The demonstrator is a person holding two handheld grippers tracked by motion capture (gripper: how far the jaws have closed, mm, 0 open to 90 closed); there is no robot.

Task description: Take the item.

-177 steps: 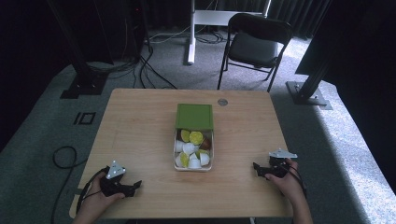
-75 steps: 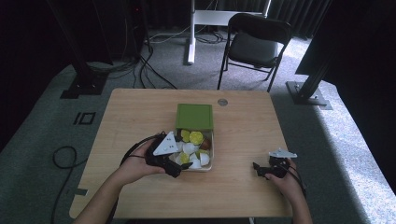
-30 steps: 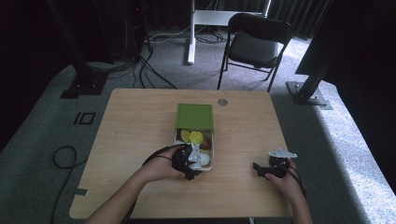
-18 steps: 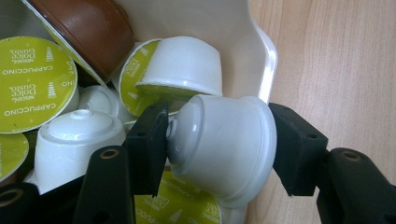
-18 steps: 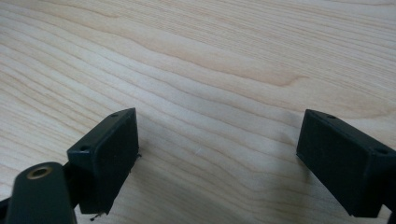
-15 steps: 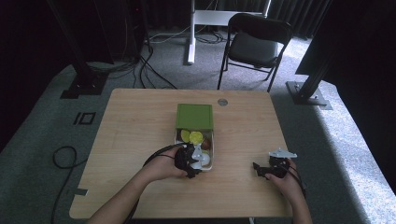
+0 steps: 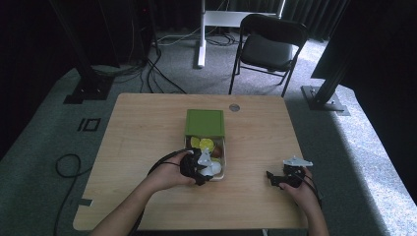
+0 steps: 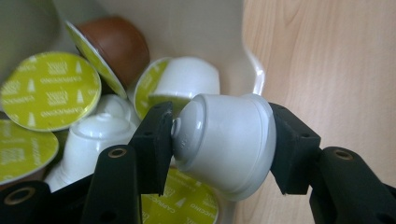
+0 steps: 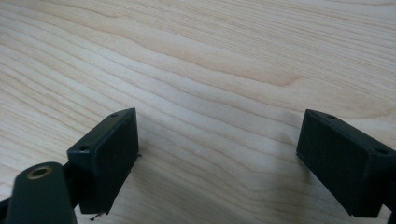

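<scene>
A cream tray of coffee capsules sits mid-table, with a green lid over its far half. My left gripper reaches into the tray's near end. In the left gripper view it is shut on a white capsule held sideways between the jaws. Around it lie other capsules: white ones, lime-green foil tops and a brown one. My right gripper rests low over bare wood at the right, open with nothing between its jaws.
The tray's inner wall rises close behind the held capsule, with bare tabletop to its right. A small round grommet sits near the table's far edge. A black chair stands beyond the table.
My left gripper travelled from the table's front left to the tray, dipped among the capsules and shut on a white one. The right gripper stayed where it was.
</scene>
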